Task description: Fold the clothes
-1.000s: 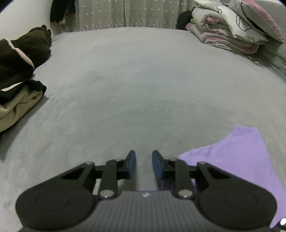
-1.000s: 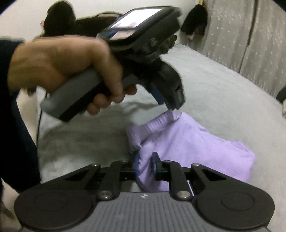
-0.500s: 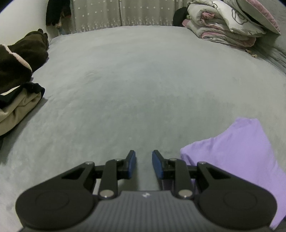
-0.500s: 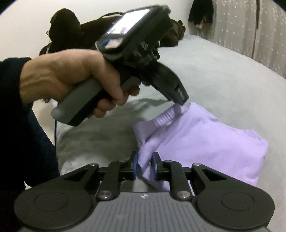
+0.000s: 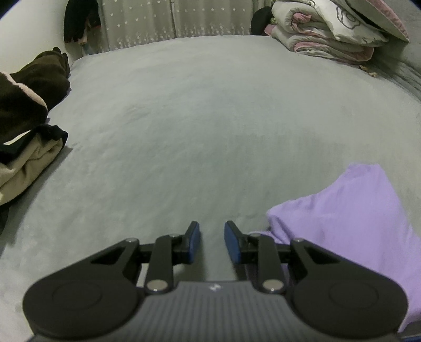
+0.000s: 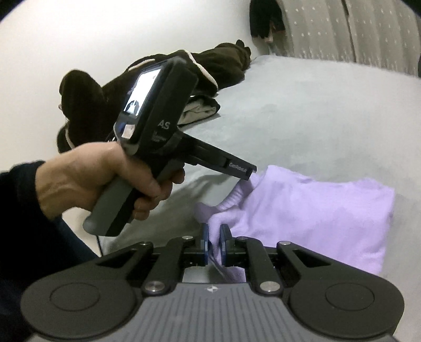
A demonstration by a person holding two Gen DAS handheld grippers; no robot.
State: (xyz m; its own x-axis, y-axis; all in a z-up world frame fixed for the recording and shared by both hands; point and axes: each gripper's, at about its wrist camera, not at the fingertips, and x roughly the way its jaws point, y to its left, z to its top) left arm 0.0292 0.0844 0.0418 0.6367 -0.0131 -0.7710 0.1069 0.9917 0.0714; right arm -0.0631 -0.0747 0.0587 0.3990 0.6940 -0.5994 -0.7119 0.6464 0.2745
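Right wrist view: right tool closing on the purple garment's near edge; left tool apart, empty.

The left gripper stands slightly parted, empty. The right gripper is closing on lilac fabric. The left hand grips its handle.

A wide bed under a plain grey cover fills the room. Behind the bed hangs a pale curtain dotted with small stars, with a dark garment hanging at its left edge. Left of the bed stands a bare white wall. At the bed's far right corner lies a folded floral quilt. Lighting is dim and even.
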